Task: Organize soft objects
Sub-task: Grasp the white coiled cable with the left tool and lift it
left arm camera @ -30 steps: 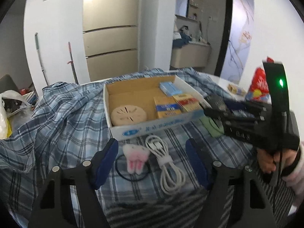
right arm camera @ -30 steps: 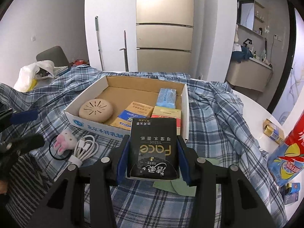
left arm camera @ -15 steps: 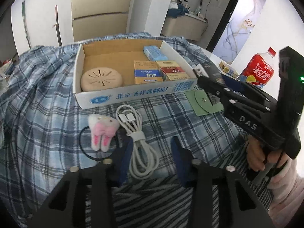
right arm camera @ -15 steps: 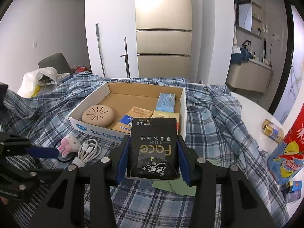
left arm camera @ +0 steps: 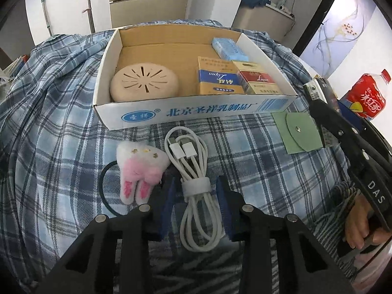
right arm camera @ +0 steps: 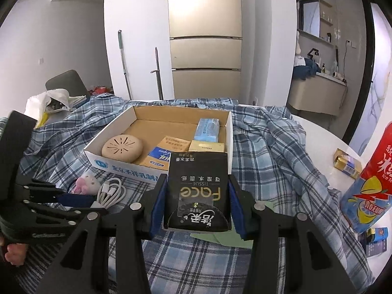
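A coiled white cable (left arm camera: 196, 186) lies on the plaid cloth in front of a cardboard box (left arm camera: 196, 115). My left gripper (left arm camera: 196, 188) straddles the cable at its white strap, fingers close on either side; I cannot tell if they touch. A white and pink plush bunny (left arm camera: 138, 169) on a black hair tie lies just left. My right gripper (right arm camera: 197, 193) is shut on a black Face tissue pack (right arm camera: 197, 191), held above the cloth near the box's front right corner. The cable (right arm camera: 111, 191) and bunny (right arm camera: 85, 183) also show in the right wrist view.
The box (right arm camera: 156, 122) holds a round beige disc (left arm camera: 144, 83), a blue pack (left arm camera: 229, 49) and two cigarette packs (left arm camera: 220, 80). A green pouch (left arm camera: 297, 132) lies right of the cable. A red drink bottle (right arm camera: 367, 186) and small packs stand at right.
My left gripper has moved forward and down over the cable and narrowed around it. The right gripper has stayed almost still, holding the tissue pack.
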### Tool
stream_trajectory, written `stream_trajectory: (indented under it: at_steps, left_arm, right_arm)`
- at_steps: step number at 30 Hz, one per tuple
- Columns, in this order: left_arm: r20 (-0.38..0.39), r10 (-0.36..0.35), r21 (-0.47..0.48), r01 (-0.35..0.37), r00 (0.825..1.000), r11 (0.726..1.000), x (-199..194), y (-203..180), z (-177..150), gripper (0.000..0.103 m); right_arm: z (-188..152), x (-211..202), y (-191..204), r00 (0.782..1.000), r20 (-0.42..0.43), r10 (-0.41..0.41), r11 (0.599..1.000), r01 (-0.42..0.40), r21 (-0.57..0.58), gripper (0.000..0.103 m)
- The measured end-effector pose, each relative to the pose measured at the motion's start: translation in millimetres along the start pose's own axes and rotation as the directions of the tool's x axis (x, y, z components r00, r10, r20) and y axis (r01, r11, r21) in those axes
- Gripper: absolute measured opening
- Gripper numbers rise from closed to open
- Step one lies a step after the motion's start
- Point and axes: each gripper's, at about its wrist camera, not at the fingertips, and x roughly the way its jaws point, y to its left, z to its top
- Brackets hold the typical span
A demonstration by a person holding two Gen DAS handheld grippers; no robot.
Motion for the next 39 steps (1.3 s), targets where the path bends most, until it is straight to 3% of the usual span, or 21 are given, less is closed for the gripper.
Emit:
stream_trajectory:
  at_steps: [4, 13, 21, 26, 31, 35, 39]
  left_arm:
    - [0.022, 0.008, 0.000, -0.008, 1.000, 1.000, -1.3, 0.2, 2.9, 0.027]
    - [0.038, 0.064, 0.073, -0.066, 0.997, 0.995, 3.5, -12.1, 1.5, 0.026]
    - [0.039, 0.069, 0.067, -0.072, 0.997, 0.995, 5.1, -9.9, -0.5, 0.025]
    - [0.122, 0.063, 0.086, -0.074, 0.990, 0.994, -9.0, -13.3, -7.3, 0.024]
    - [0.281, 0.035, 0.092, -0.063, 0.959, 0.994, -36.4, -15.0, -17.4, 0.024]
    - [0.344, 0.016, 0.112, -0.058, 0.939, 0.992, -48.4, -18.8, -20.7, 0.024]
    - [0.415, 0.068, 0.057, -0.101, 0.907, 0.993, -60.3, -15.8, -21.1, 0.023]
  right_arm:
    - [0.0, 0.7, -0.6, 1.000, -0.004, 0.000, 1.000, 0.000, 0.003, 0.045]
    - [-0.8, 3.5, 0.1, 1.000, -0.014, -0.005, 1.000, 0.005, -0.003, 0.045]
    - [-1.5, 4.0, -0.7, 1.000, -0.015, -0.008, 1.000, 0.008, 0.000, 0.045]
    - [-1.0, 2.6, -0.6, 1.000, -0.008, -0.008, 1.000, 0.008, -0.001, 0.045]
    - [-0.7, 0.8, -1.4, 1.000, -0.001, -0.005, 1.000, 0.005, 0.005, 0.046]
    - [-0.4, 0.8, -1.0, 1.000, -0.001, -0.008, 1.000, 0.008, 0.002, 0.046]
    - [0.1, -1.0, -0.8, 1.000, 0.012, -0.013, 1.000, 0.013, 0.002, 0.046]
